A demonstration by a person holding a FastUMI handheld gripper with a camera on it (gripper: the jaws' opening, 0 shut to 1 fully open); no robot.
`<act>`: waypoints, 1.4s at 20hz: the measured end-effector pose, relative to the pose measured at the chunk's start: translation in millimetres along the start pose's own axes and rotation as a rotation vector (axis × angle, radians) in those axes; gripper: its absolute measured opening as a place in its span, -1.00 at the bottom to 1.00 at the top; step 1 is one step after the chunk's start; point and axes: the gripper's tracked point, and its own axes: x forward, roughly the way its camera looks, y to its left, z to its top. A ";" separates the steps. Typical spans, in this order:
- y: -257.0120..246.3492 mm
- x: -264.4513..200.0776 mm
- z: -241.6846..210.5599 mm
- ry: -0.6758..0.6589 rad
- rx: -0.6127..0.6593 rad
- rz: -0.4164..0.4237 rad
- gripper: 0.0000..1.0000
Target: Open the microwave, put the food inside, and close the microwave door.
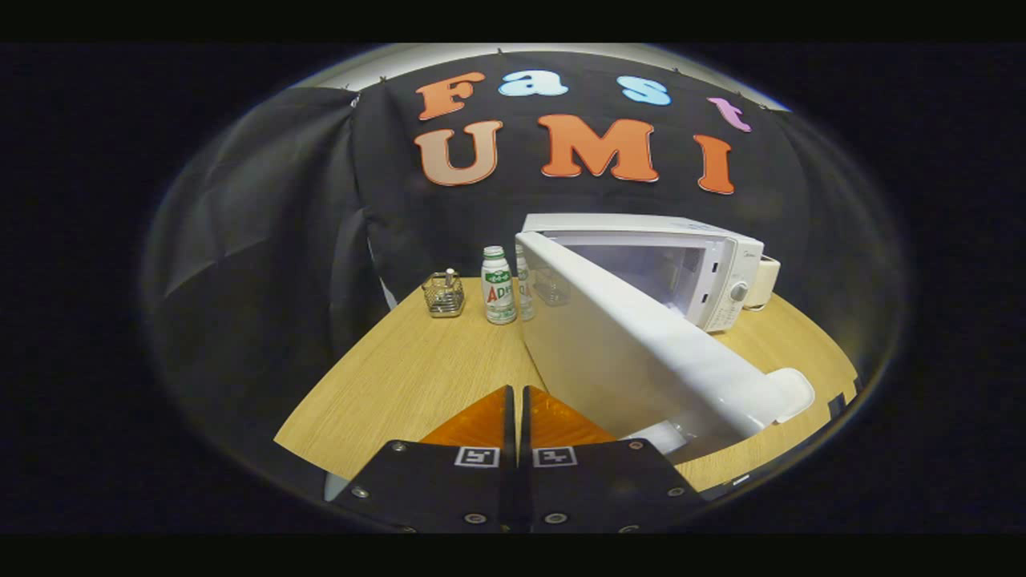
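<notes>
Toward the left of centre, at the far edge of the wooden desk (417,377), a small wire basket (444,295) sits close to the black cloth wall. It is well apart from the tool, likely parked there so it stays out of the working lane.

Just right of it stands a small white bottle with a green cap (498,287), upright and near the hinge side of the microwave. This is probably the food the task names. It rests on the desk, not inside the oven, so the loading step looks not yet done. A second bottle shape beside it seems to be its reflection in the door, though that cannot be told for sure.

At the bottom centre, the tool (518,409) points forward with its two fingers pressed together, only a thin seam between them, and nothing is held. The closed tips lie just beside the lower edge of the open door.

Right of centre, the microwave door (625,353) swings wide toward the camera, its handle (789,393) at the lower right. The door stands open so that the cavity can be reached.

Upper right, the microwave (713,268) shows a pale, bare cavity, with a control dial on its right panel. A cream object (768,280) stands just behind it.

A sensible next step would be to spread the fingers and reach for the bottle.
</notes>
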 end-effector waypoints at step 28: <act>-247.9 140.8 38.5 -0.049 -0.055 -0.251 -0.98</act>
